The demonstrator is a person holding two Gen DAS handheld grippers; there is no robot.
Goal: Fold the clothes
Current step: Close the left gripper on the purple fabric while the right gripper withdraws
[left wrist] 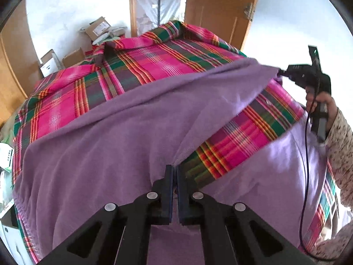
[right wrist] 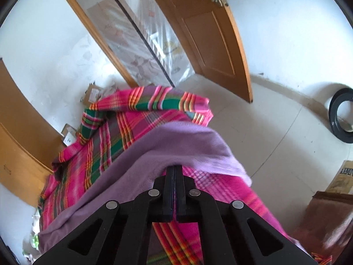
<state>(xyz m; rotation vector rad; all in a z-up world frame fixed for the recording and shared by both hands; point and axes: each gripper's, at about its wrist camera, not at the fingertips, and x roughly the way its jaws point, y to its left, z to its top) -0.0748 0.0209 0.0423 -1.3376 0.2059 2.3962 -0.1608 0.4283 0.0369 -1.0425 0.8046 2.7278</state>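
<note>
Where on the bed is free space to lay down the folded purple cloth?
The plaid bedsheet is bare beyond the purple cloth, up to its rumpled far edge. A narrow strip also shows between both cloth parts. Near the left gripper and right gripper, cloth covers everything.

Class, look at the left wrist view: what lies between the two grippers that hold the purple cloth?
In the left wrist view, a raised edge of the purple cloth spans from left gripper to right gripper; the plaid bedspread shows beneath it.

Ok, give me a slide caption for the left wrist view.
Both grippers, left gripper and right gripper, pinch a purple garment over a plaid bedspread.
</note>
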